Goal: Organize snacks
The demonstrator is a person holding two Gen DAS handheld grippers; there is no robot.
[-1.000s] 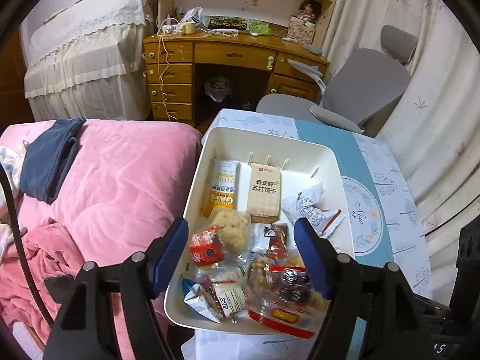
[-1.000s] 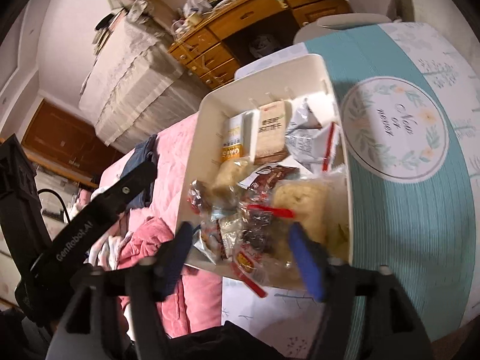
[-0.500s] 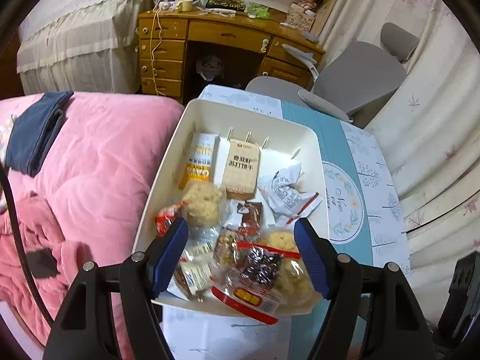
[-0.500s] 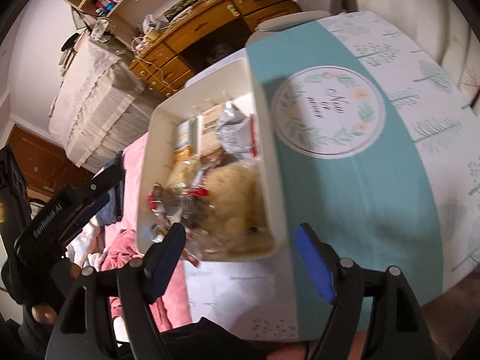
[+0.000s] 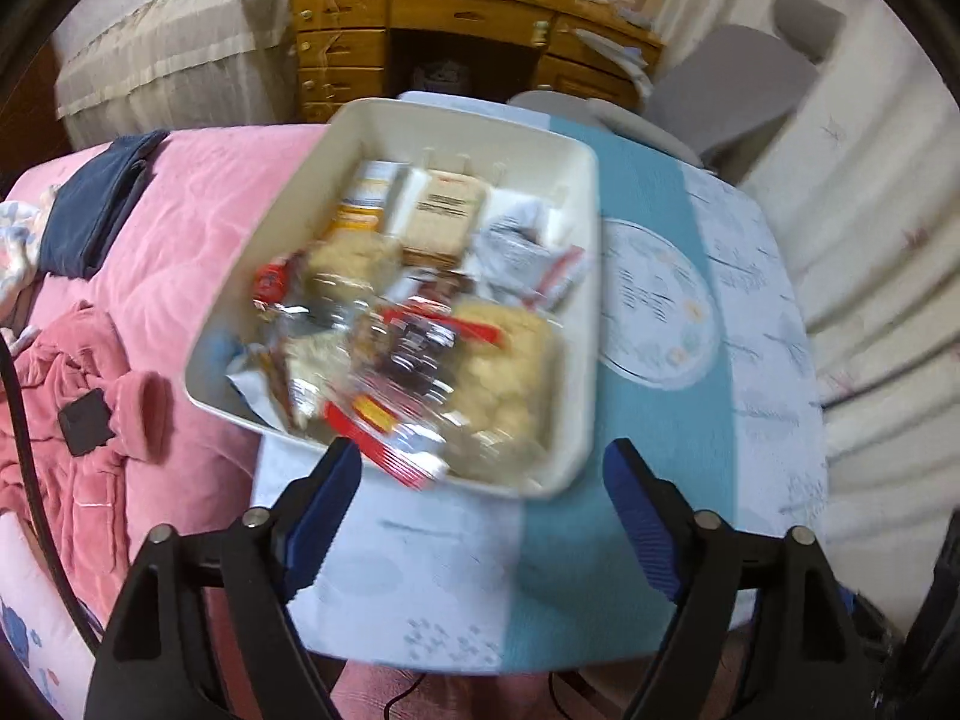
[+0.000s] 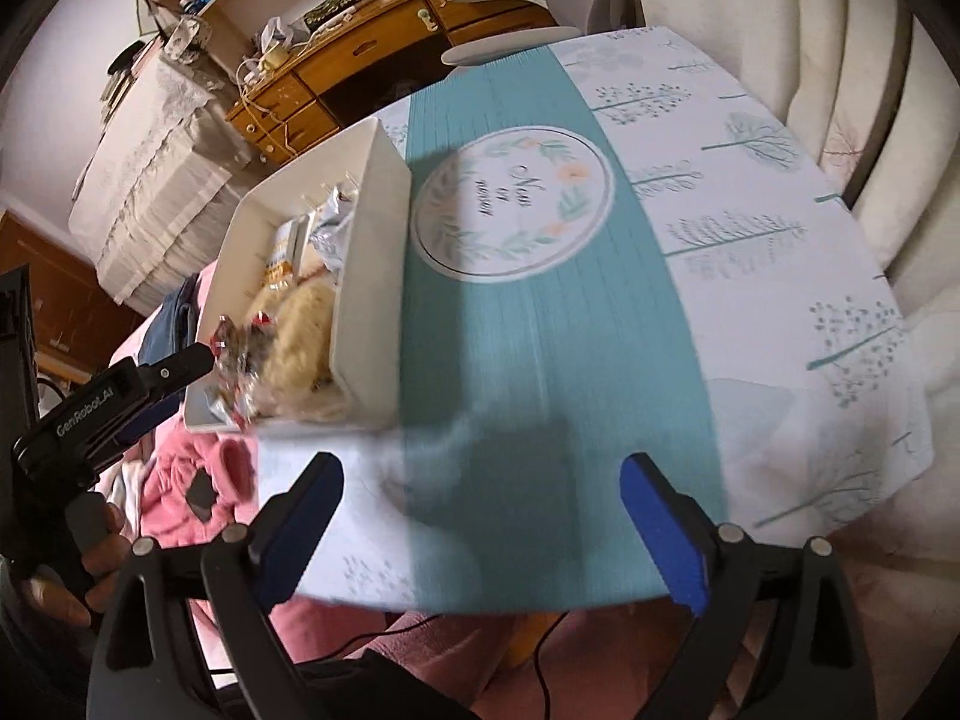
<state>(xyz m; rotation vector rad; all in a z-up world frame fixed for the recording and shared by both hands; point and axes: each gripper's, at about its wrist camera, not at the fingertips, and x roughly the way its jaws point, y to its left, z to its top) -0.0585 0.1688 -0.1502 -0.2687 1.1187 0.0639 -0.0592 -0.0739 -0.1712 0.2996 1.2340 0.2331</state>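
Observation:
A cream bin (image 5: pixel 585 324) full of wrapped snacks sits on the left part of the small table, blurred by motion. A beige cracker pack (image 5: pixel 441 222) and an orange-and-white pack (image 5: pixel 360 204) lie at its far end; a clear bag of pale puffs (image 5: pixel 510 372) and red-wrapped pieces (image 5: pixel 270 282) fill the near end. My left gripper (image 5: pixel 483 516) hovers over the table just short of the bin's near rim, jaws opening with nothing between them. My right gripper (image 6: pixel 483 531) is over the teal runner to the right of the bin (image 6: pixel 372 276), jaws opening and empty.
The tablecloth has a teal runner (image 6: pixel 540 360) with a round floral emblem (image 6: pixel 513 204). A pink bed (image 5: pixel 168 252) with a pink garment (image 5: pixel 72 420) borders the table's left side. A grey chair (image 5: pixel 720 84) and a wooden desk (image 5: pixel 432 30) stand beyond. A hand (image 6: pixel 78 558) holds the left gripper's handle.
Both grippers have drawn back toward the table's near edge, out from over the snacks. The right one has swung right over the runner, and both sets of jaws stand wider.

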